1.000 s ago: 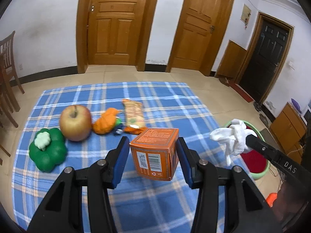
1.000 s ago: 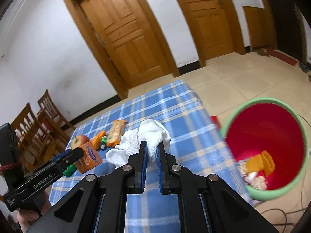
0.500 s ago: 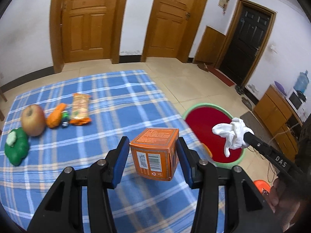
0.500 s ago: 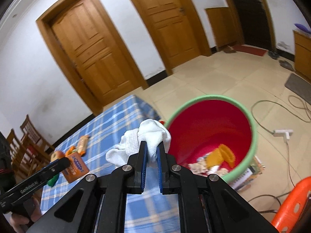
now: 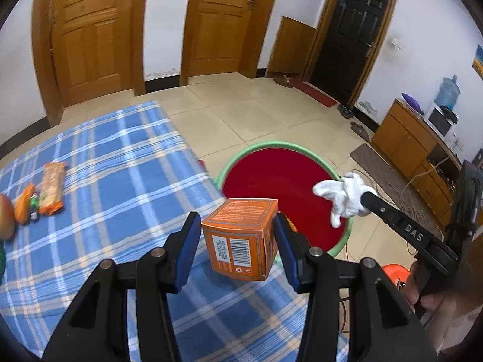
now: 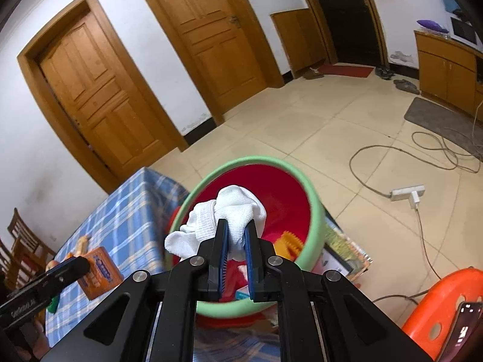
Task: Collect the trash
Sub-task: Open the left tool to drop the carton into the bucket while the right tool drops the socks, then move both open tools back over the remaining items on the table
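The white cloth is pinched between the closed pads of the right gripper and hangs in the air above the red bin, whose green rim circles it in the right wrist view; from the left wrist view the same cloth sits over the bin's far rim. The orange box is clamped between the blue pads of the left gripper, held off the worktop near its edge, just short of the bin's near rim. Some scraps, one yellow, already lie in the bin.

The step in hand looks like the drop: both pieces of trash are carried to the bin. Next the right gripper likely needs only to open, since the cloth seems to be over the mouth, though it may cling to the pads. The left gripper should probably move further out over the bin before it lets go, or the box could strike the rim or land on the worktop.

A snack pack, a carrot and an apple lie on the worktop well apart from the bin.
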